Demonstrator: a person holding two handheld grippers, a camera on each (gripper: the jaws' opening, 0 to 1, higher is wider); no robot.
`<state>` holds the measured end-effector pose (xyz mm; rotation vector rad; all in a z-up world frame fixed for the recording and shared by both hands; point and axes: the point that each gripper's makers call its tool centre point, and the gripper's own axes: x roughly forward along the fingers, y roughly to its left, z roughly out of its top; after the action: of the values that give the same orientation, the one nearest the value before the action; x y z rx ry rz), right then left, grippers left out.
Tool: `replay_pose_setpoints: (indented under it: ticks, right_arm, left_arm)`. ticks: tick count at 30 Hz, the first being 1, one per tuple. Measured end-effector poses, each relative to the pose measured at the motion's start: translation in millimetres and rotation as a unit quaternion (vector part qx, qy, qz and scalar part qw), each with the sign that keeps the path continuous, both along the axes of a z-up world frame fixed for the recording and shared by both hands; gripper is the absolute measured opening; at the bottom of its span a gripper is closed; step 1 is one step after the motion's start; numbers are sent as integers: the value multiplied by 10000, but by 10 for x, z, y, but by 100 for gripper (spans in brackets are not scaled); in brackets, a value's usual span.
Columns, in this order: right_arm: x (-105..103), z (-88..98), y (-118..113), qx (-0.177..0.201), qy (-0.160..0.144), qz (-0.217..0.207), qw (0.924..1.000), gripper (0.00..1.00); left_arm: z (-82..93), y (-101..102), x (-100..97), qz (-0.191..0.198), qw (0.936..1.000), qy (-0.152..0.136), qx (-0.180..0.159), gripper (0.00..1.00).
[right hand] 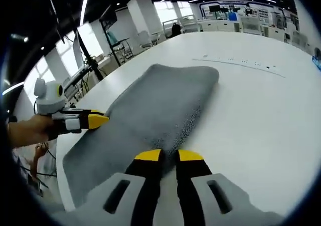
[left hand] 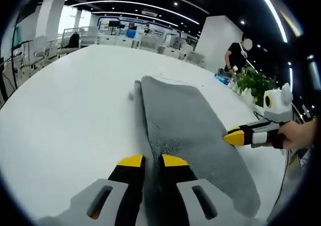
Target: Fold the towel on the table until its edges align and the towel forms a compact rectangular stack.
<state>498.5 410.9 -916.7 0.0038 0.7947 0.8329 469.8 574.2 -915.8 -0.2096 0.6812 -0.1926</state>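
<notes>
A grey towel (left hand: 185,121) lies as a long folded strip on the white table (left hand: 65,110), running away from me. In the left gripper view my left gripper (left hand: 153,161) is shut on the strip's near left edge, yellow tips almost touching with cloth between them. My right gripper (left hand: 231,136) comes in from the right, tips pinched together on the towel's right edge. In the right gripper view the towel (right hand: 160,100) stretches ahead. There the right gripper (right hand: 169,156) is shut on the near edge, and the left gripper (right hand: 103,120) pinches the far left edge.
A person in black (left hand: 234,53) stands at the far right near green plants (left hand: 256,83). A hand (left hand: 296,133) holds the right gripper. Stands and chairs (right hand: 88,60) line the table's left edge. Bare table (right hand: 261,110) spreads right of the towel.
</notes>
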Motion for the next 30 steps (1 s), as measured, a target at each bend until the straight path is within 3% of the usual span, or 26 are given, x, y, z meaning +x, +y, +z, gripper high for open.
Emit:
replay_pose_setpoints:
  ticks: [4, 14, 21, 24, 30]
  right_arm:
    - [-22, 17, -2, 253, 85, -99, 9996, 6]
    - [43, -20, -125, 192, -26, -49, 9998, 5]
    - [0, 8, -454, 178, -48, -207, 9996, 5]
    - [17, -9, -593, 199, -37, -299, 9993, 5]
    - [13, -7, -963, 127, -55, -504, 9986, 5]
  left_arm:
    - [15, -39, -12, -212, 9993, 273, 121, 10]
    - [-11, -147, 19, -357, 9973, 463, 445, 10]
    - [2, -488, 7, -647, 9952, 421, 595, 10]
    - [10, -672, 22, -930, 9911, 405, 857, 10]
    - [31, -1039, 31, -1278, 9856, 366, 1041, 9]
